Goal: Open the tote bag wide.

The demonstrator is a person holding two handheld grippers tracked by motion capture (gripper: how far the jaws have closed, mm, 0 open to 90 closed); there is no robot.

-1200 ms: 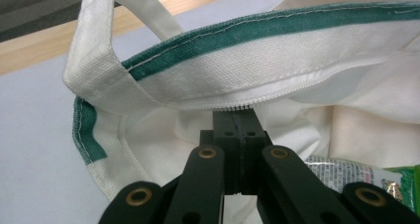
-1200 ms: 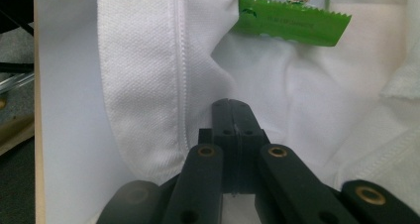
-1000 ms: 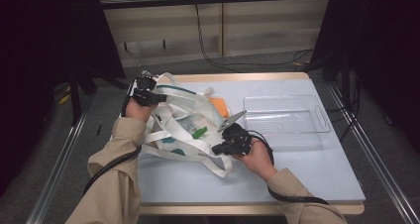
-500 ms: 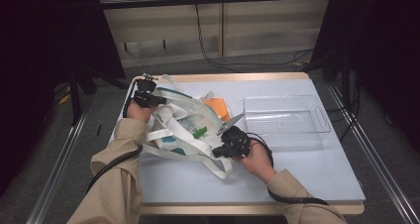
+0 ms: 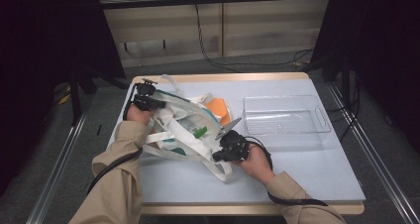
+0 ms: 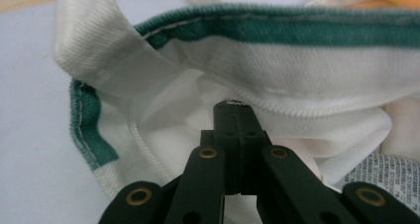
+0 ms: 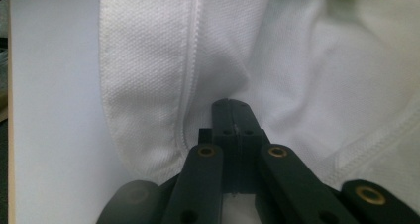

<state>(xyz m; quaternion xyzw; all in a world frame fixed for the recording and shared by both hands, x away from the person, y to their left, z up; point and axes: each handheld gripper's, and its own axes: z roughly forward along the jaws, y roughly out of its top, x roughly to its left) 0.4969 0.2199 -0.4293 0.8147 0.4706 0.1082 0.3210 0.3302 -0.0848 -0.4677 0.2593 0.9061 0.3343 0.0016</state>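
A white tote bag (image 5: 171,116) with green trim lies on its side on the pale table (image 5: 307,169), its mouth facing right. My left gripper (image 5: 158,104) is at the bag's far left rim. In the left gripper view the left gripper (image 6: 235,107) is shut, pinching white cloth just under the green-edged hem (image 6: 297,30). My right gripper (image 5: 218,154) is at the bag's near right edge. In the right gripper view the right gripper (image 7: 233,105) is shut on a fold of the bag (image 7: 322,85) beside a stitched strap (image 7: 143,85). A green item (image 5: 199,132) shows in the mouth.
An orange item (image 5: 219,107) lies at the bag's far side. A clear plastic tray (image 5: 317,120) stands to the right of the bag. A printed packet (image 6: 386,174) shows inside the bag. Loose straps (image 5: 218,167) trail toward the table's front edge.
My left hand has come down and a little nearer, lowering the bag's far rim. The right hand has stayed almost still with its hold on the cloth.
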